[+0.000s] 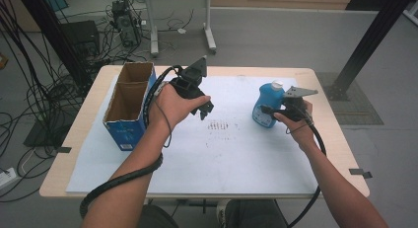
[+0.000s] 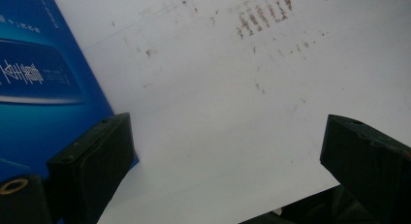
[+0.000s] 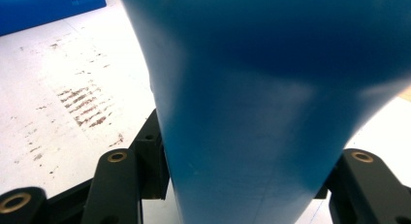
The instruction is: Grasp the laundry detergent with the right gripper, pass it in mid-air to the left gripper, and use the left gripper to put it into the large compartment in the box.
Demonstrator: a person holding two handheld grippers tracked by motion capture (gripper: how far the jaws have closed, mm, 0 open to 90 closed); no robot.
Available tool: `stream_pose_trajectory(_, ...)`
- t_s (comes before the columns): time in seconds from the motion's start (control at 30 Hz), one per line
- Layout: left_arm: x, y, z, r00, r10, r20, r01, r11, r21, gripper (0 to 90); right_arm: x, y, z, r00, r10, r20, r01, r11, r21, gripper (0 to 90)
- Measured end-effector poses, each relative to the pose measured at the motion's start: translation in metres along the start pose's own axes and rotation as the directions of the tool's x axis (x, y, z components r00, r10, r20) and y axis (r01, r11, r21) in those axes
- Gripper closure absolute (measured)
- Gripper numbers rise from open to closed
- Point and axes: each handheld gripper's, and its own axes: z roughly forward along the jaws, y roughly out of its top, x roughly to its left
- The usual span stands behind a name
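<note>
While the right gripper has its fingers clamped on either side of a blue bottle with a white cap, standing upright on the desk, the left gripper hangs with fingers spread wide and empty. Just beside its left finger stands a blue carton, open-topped, two compartments, contents unseen; its white lettering is unreadable.

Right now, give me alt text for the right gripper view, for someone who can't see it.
A blue bottle looms close between the right tool's two black jaws, which sit against its sides. Behind it lies a white mat with brown smudges and a blue box's corner.
</note>
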Motion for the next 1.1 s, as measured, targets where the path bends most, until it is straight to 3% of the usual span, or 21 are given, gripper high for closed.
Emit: stream_pose_trajectory(1.1,0.0005,-0.0007,-0.0043,1.0000,0.002,-0.003,-0.003,1.0000,-0.008,5.8,-0.0003,0.0002,0.0000,1.0000,0.003,-0.001,-0.003,1.000,0.003,43.3)
